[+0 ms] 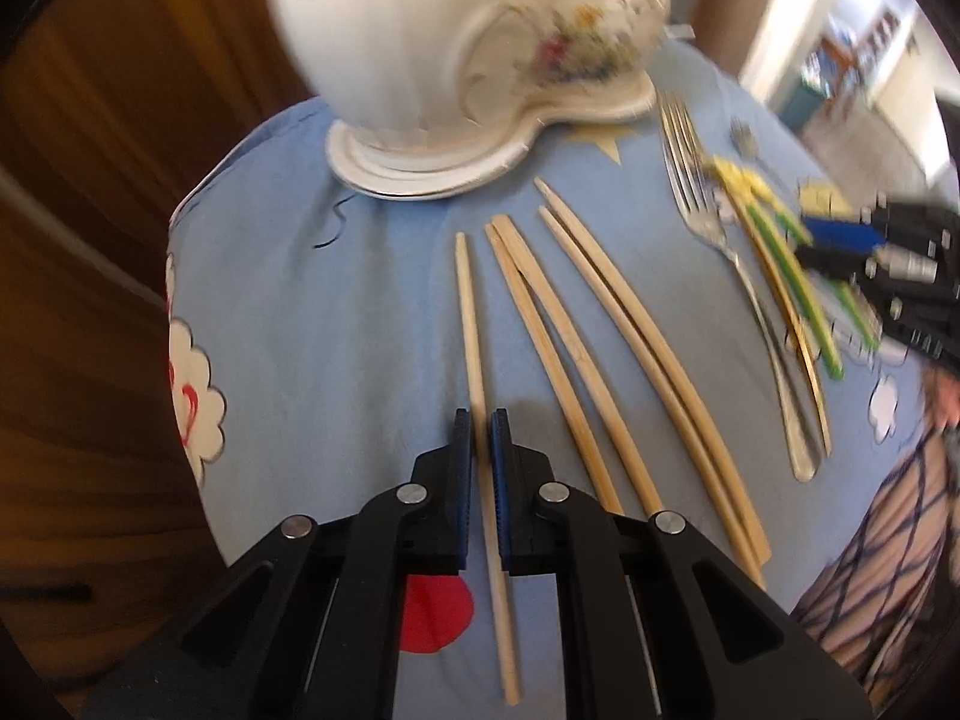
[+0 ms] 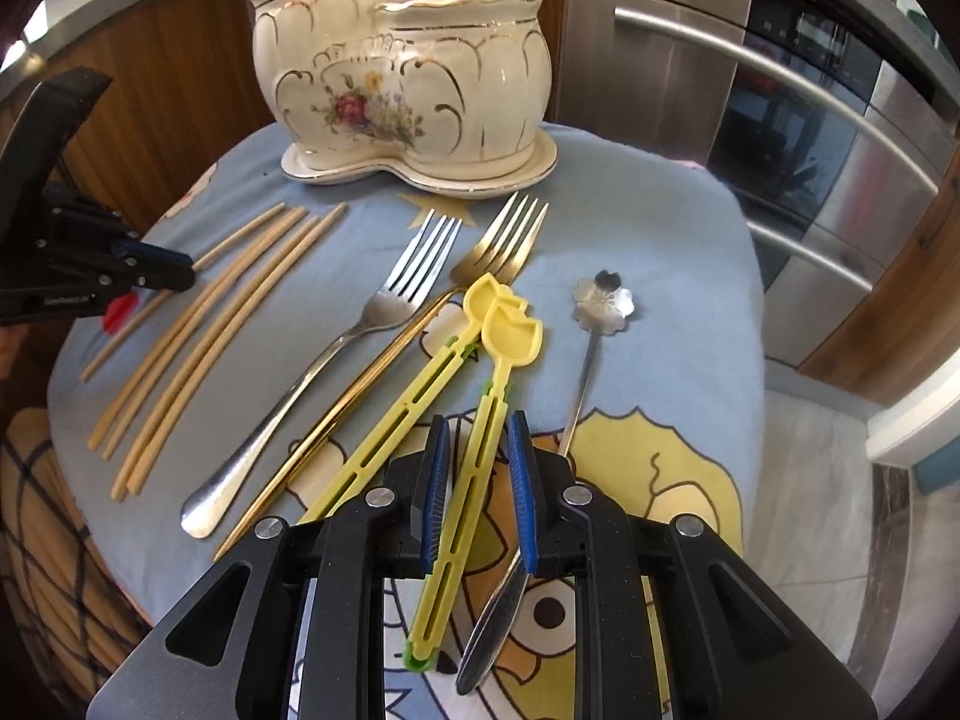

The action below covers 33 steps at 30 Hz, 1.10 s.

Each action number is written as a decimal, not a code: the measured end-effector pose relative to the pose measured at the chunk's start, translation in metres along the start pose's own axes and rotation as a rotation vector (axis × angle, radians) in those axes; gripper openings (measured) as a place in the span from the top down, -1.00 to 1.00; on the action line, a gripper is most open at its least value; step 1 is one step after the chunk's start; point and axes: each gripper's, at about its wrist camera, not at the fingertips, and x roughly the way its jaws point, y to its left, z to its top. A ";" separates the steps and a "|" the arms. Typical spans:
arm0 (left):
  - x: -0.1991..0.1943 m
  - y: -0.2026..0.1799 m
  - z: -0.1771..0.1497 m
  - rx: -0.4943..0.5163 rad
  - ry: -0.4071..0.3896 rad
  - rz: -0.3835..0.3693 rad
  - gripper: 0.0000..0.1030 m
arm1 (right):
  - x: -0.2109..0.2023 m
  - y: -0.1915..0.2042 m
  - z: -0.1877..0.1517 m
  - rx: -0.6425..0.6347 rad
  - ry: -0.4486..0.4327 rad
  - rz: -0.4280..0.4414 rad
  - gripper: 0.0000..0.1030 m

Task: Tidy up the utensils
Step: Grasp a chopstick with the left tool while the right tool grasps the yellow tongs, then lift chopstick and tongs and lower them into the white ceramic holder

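Fingers of the left gripper (image 1: 480,441) stand nearly closed either side of a single wooden chopstick (image 1: 471,324), the blue pads just beside it or touching; whether the grip is firm cannot be told. Right gripper (image 2: 478,450) fingers stand parted around the handle of a yellow plastic spoon (image 2: 480,408), not yet pinching it. Risk one: the chopstick is thin and smooth, and a hold far from its middle may let it pivot or slip out on the lift. Risk two: the right fingers sit close to the flower-headed steel spoon (image 2: 591,336) and a second yellow spoon (image 2: 420,384), which lies against the first at the bowl end, so closing may drag a neighbour. Risk three: the ceramic holder (image 2: 402,72) at the far edge of the blue cartoon cloth (image 2: 660,228) has narrow twin mouths, so a tilted entry may strike a rim. Four more chopsticks (image 1: 600,324) lie near the cloth's left side; a silver fork (image 2: 336,354) and gold fork (image 2: 432,312) lie across its middle. All utensils remain outside the holder
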 end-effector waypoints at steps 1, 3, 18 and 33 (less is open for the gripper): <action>0.001 -0.002 0.003 0.017 0.017 0.004 0.84 | 0.000 -0.001 0.001 -0.001 0.007 0.005 0.59; 0.003 -0.005 0.012 0.048 0.062 0.009 0.84 | 0.000 -0.003 0.002 -0.007 0.020 0.015 0.59; 0.006 -0.007 0.042 -0.006 0.047 -0.024 0.91 | -0.019 -0.032 0.002 0.162 -0.099 0.160 0.79; -0.083 0.010 0.008 -0.214 -0.479 -0.177 0.91 | -0.070 -0.042 0.018 0.235 -0.382 0.330 0.79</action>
